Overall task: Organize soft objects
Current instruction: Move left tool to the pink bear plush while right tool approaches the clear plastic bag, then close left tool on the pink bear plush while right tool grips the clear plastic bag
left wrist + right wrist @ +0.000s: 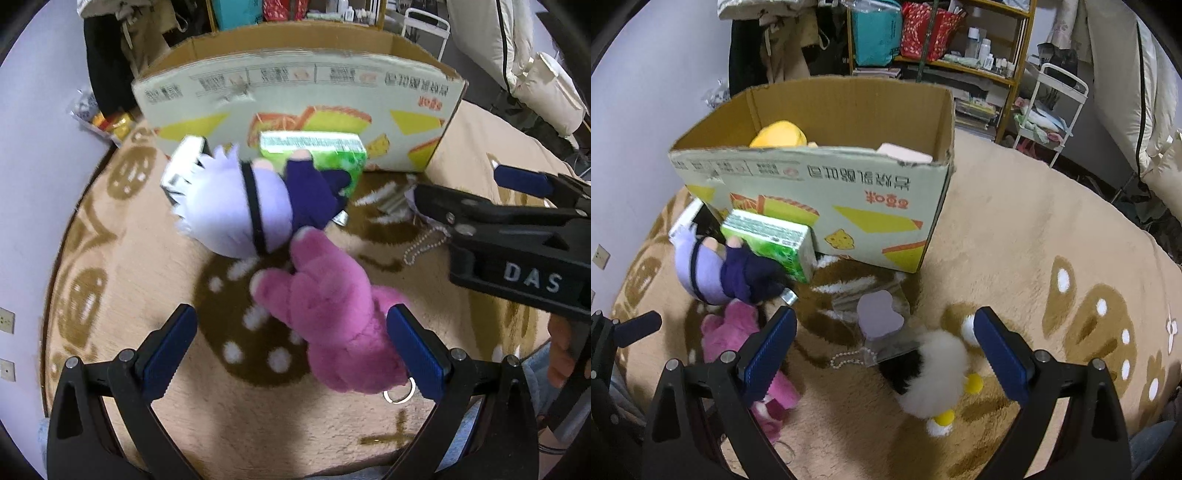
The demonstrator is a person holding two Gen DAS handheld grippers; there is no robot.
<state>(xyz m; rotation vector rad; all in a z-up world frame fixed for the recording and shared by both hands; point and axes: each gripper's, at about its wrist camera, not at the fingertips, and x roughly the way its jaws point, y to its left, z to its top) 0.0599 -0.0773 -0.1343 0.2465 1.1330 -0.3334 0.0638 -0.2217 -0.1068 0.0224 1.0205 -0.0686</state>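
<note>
Readable markings: one word only

White capitals "DAS" stand on the black body of the right hand-held gripper. The cardboard box carries upside-down red and grey print, too blurred to read; the barcode-like label on the green carton likewise.

You had the cardboard box standing open on the blanket, with a yellow plush and a pale pink soft item already inside it. Just in front of the box's printed face lay a white-haired doll in dark purple clothes, tipped on its side against a green packet that leaned on the box, with a pink plush sprawled right below the doll and touching it. Farther out from the box's right corner lay a fluffy white plush with yellow feet, and between it and the box sat a small lilac heart-shaped piece in clear wrapping.
</note>
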